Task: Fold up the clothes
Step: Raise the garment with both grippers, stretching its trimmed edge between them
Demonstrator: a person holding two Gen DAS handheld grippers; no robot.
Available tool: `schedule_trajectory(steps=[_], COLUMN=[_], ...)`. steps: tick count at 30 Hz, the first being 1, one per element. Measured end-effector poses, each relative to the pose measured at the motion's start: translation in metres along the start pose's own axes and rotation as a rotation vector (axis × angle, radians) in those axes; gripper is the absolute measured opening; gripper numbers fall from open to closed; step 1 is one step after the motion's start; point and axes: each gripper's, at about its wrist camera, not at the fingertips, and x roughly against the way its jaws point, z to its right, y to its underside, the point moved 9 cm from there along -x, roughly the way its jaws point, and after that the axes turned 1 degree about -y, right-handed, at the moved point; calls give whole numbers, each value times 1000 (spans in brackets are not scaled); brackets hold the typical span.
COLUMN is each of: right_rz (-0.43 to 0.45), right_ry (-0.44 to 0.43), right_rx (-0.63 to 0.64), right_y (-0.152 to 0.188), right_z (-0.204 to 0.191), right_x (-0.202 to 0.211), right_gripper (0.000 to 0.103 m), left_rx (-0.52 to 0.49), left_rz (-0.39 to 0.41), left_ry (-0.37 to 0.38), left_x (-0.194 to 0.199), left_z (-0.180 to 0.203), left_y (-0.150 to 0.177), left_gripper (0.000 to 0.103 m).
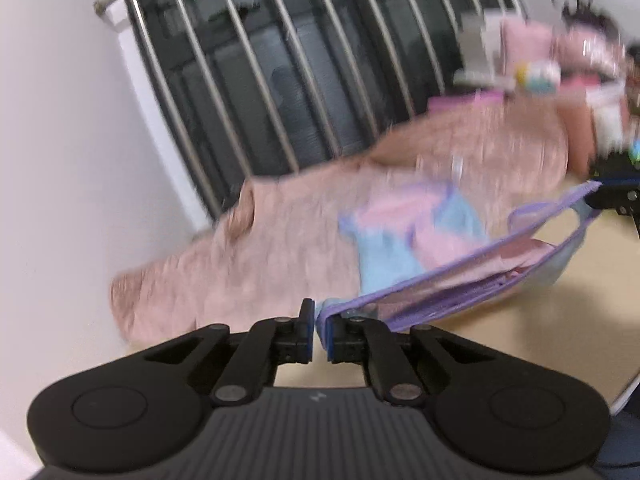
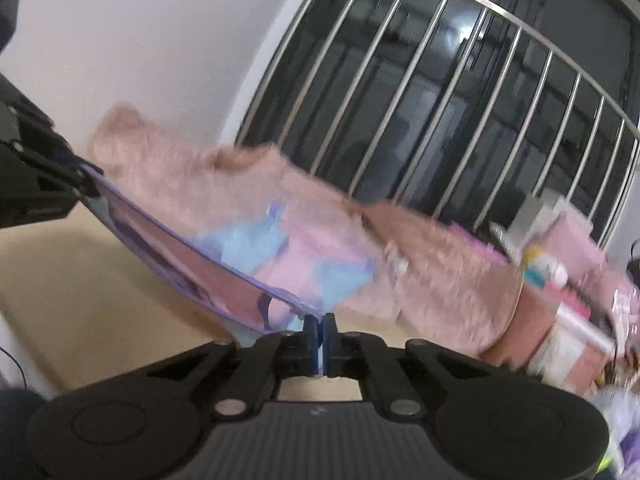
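Small pastel garment held up, not yet folded

Left gripper (image 1: 318,330) and right gripper (image 2: 320,332) each pinch the purple-trimmed pink-and-blue garment (image 1: 452,276) — stretched above the beige table (image 1: 540,320), near its far edge beside a fuzzy pink blanket (image 1: 280,240); folding remains.

White wall (image 1: 60,120), barred dark window (image 1: 280,60).

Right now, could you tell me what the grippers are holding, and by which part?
Both hold the pastel garment by its purple-trimmed edge: left gripper at one end, right gripper at the other.
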Motion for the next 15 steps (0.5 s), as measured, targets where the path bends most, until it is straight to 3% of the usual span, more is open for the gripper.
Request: schedule_trajectory(steps=[5, 8, 15], right_rz=[139, 208, 266], right_ry=[-12, 27, 41], right_rx=[-34, 28, 94], right_y=[-108, -172, -291], right_z=[68, 98, 150], right_x=[31, 60, 124], right_gripper=[1, 1, 1], left_rx=[47, 56, 80], left_rz=[108, 179, 246], left_ry=[53, 75, 67], left_x=[41, 81, 147], left_z=[-42, -66, -119], left_y=[-107, -173, -289], left_gripper=[5, 5, 6])
